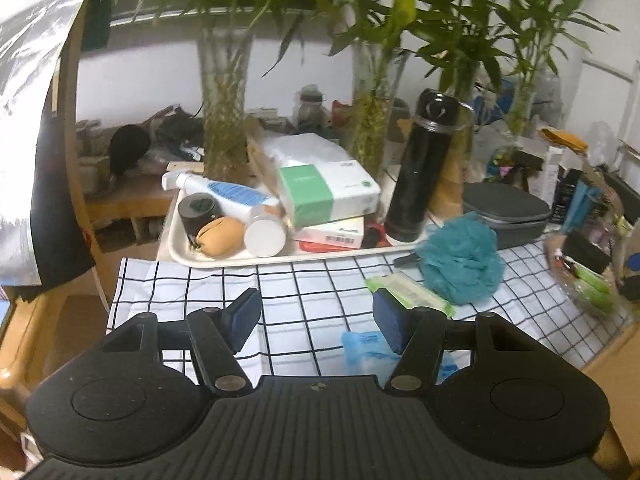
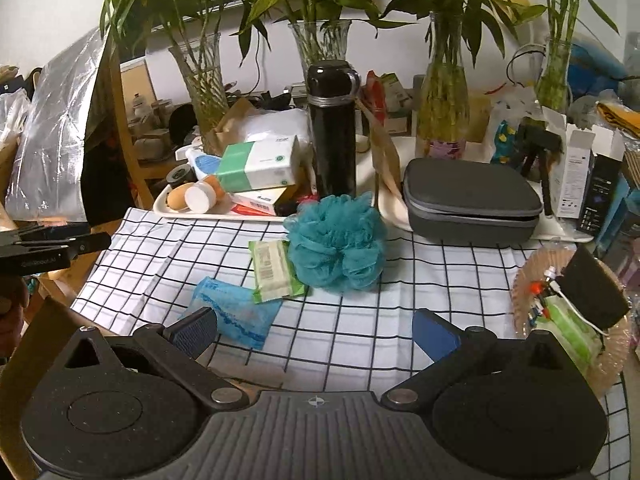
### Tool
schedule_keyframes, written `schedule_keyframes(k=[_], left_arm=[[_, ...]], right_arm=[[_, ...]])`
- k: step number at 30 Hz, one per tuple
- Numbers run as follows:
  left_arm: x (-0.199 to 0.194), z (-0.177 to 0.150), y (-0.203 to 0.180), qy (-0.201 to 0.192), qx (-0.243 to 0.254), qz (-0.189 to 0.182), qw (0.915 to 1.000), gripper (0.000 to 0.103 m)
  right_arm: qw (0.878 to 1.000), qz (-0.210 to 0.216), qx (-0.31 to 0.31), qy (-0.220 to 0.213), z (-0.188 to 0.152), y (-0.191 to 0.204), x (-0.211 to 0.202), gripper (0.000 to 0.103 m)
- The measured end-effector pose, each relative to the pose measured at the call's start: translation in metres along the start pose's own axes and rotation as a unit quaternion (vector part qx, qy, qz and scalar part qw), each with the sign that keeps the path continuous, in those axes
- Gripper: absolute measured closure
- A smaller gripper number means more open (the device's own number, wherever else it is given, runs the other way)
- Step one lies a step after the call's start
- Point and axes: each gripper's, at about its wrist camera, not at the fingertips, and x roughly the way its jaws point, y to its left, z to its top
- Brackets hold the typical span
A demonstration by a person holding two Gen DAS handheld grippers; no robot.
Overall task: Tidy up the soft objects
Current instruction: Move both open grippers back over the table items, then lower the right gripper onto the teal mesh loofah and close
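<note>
Approach step: left gripper point(image 1: 318, 322) and right gripper point(image 2: 316, 330) both spread, empty; next, close on teal mesh bath pouf point(image 2: 338, 242).

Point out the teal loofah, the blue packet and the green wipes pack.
loofah point(image 2: 338, 240): right wrist view, mesh centre.
blue packet point(image 2: 236, 310): right wrist view, middle.
wipes pack point(image 2: 274, 270): right wrist view, label.

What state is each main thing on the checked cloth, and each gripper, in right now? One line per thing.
Teal mesh bath pouf: on the cloth, unheld.
Green wipes packet: flat, touching the pouf.
Blue plastic pouch: flat, under the packet's corner.
Grey zipped case: closed.
Black flask: upright, capped.
Left gripper: open, empty.
Right gripper: open, empty.
</note>
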Motion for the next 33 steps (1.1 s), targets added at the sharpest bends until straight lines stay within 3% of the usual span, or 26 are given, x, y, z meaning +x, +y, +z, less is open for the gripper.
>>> schedule_keyframes(k=[9,16,19,25,29,33], left_arm=[[0.014,0.005,0.005,0.006,-0.01,-0.016,0.9998,0.042],[0.021,0.008,0.006,0.021,-0.027,-0.002,0.9994,0.042],[0.022,0.008,0.006,0.026,-0.034,-0.008,0.9991,0.042],[0.024,0.005,-0.001,0.034,-0.001,-0.002,0.9994,0.042],[0.023,0.003,0.001,0.033,0.002,-0.008,0.9994,0.042],[0.024,0.002,0.0,0.036,0.009,-0.006,0.9993,0.042]], right_arm=[[0.999,-0.009,0.03,-0.006,-0.001,-0.025,0.005,0.0],[1.0,-0.016,0.009,-0.021,0.002,-0.029,0.017,0.0],[1.0,-0.017,0.0,-0.019,0.008,-0.031,0.03,0.0],[1.0,-0.026,0.0,0.004,0.016,-0.039,0.066,0.0],[1.0,-0.009,0.02,0.003,0.019,-0.048,0.087,0.0],[1.0,0.003,-0.002,-0.001,0.021,-0.047,0.11,0.0]])
